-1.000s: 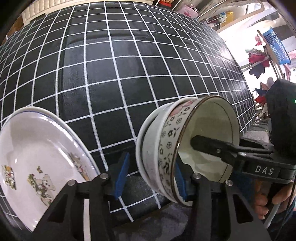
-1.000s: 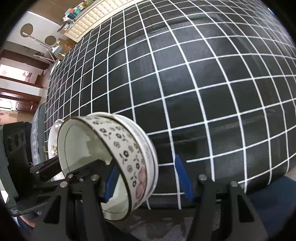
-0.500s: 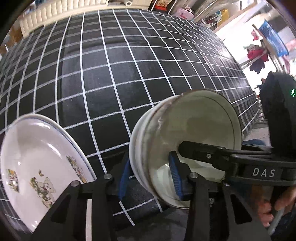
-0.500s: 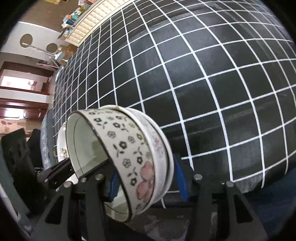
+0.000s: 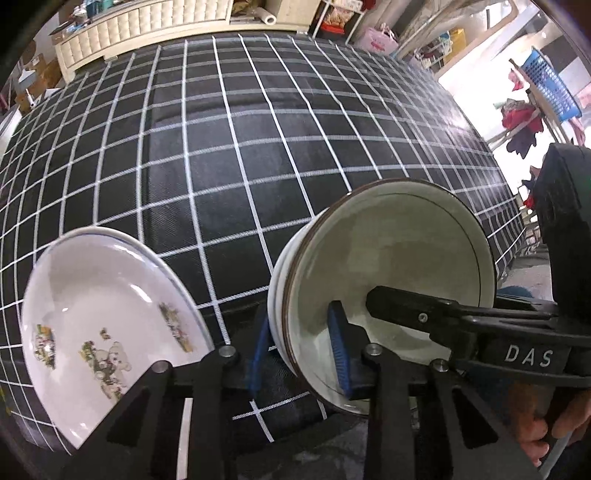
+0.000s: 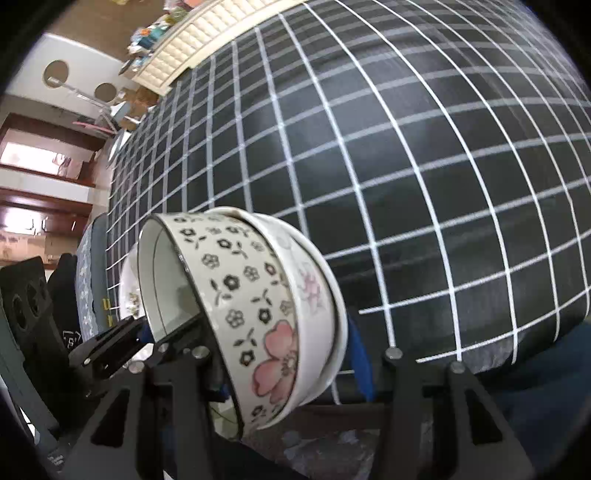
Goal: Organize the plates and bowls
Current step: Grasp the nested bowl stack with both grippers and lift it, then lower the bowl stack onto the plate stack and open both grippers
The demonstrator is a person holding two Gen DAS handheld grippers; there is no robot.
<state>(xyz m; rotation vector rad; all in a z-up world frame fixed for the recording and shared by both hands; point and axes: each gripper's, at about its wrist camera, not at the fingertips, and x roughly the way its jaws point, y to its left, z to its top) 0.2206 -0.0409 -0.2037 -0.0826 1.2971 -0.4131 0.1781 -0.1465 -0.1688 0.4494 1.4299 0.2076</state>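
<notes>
Two tools meet on one bowl stack, each gripping its wall from an opposite side. The left tool has one blue pad against the outside of the outer bowl and the other inside the inner bowl; its jaws have just been closing, and the pads now press on the double wall between them. The right tool has its left finger reaching into the mouth of the inner bowl and its right blue pad against the rim of the outer one. Its jaws have also just been closing, and it too clamps the stack. A hand holds that tool's handle at the lower right of the left wrist view. The stack is tipped on its side, with its mouth facing the right tool. The inner bowl is white inside with a dark rim line, and its outside carries small black flowers and a large pink one. The outer bowl is plain white with a faint pink bloom. The stack is at the near edge of a black cover with a white grid; I cannot tell whether it touches the cover. Just to the left of the stack, apart from it, a white plate printed with a teddy bear sits on the cover near its front edge. A cream tufted headboard runs along the far side, and a blue basket hangs at the upper right.
</notes>
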